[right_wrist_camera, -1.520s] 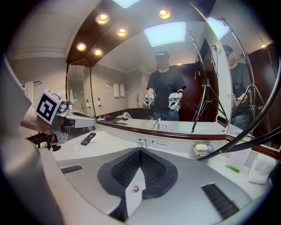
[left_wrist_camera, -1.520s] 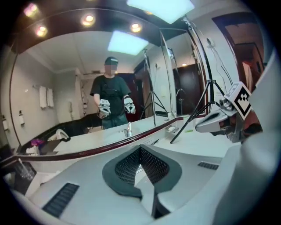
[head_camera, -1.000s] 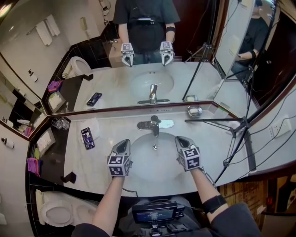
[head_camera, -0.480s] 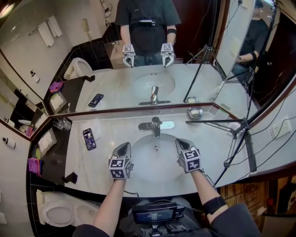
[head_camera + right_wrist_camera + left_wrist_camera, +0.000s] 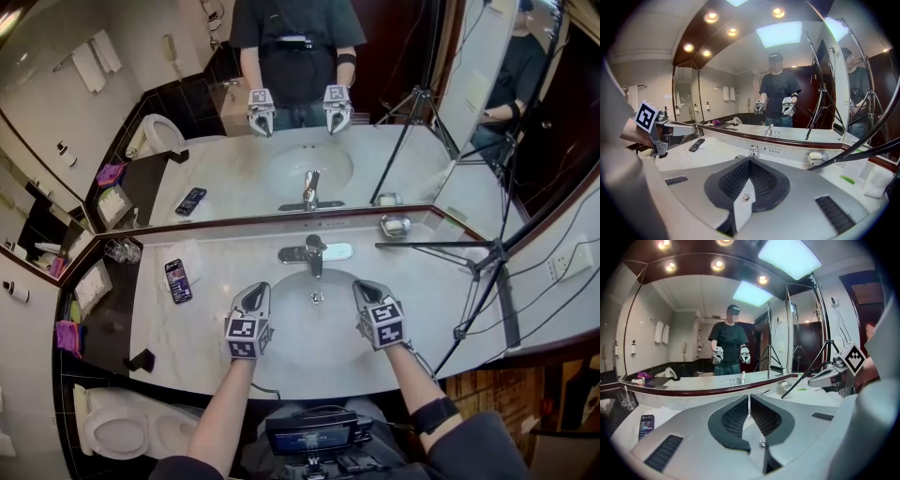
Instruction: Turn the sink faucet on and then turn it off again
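Both forearms reach out side by side over the front edge of the marble counter, wrists straight, each gripper tipped a little downward toward the basin. The faucet stands at the back rim of that basin, under the mirror, its handle centred and its spout pointing toward the person. No water can be made out under the spout.

The left gripper hangs over the basin's near left rim, short of the faucet and to its left, touching nothing. In the left gripper view its ribbed pads stand all but together, only a thin slit of light between them, and nothing is in that slit.

The right gripper mirrors it on the faucet's right, also short of it and clear of the metal. In the right gripper view its pads meet at the tips, fully closed and empty, with the faucet straight ahead just beyond them.

Left of the faucet a phone lies flat on the counter; right of the faucet, near the mirror, sits a soap dish.
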`<action>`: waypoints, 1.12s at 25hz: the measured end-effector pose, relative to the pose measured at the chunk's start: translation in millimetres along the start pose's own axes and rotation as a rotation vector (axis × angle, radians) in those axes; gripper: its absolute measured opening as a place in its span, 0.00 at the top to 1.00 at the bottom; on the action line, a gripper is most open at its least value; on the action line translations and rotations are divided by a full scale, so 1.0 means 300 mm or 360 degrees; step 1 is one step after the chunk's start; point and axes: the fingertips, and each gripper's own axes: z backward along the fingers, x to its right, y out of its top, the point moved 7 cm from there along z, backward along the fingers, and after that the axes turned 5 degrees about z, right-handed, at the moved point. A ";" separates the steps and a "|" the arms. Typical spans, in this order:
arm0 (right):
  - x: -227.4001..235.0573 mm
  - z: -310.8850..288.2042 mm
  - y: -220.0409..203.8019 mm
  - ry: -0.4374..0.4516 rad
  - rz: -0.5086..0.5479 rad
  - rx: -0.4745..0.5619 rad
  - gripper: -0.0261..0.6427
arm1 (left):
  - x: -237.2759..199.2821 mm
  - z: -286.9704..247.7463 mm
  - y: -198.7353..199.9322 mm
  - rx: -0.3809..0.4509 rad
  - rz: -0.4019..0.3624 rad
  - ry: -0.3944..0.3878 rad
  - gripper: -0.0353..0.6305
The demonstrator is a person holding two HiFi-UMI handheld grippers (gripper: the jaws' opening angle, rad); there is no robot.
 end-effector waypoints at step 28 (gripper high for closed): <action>0.051 -0.174 -0.120 0.0028 -0.0089 -0.0114 0.93 | 0.169 -0.603 -0.062 -0.0299 -0.0851 -0.0414 0.68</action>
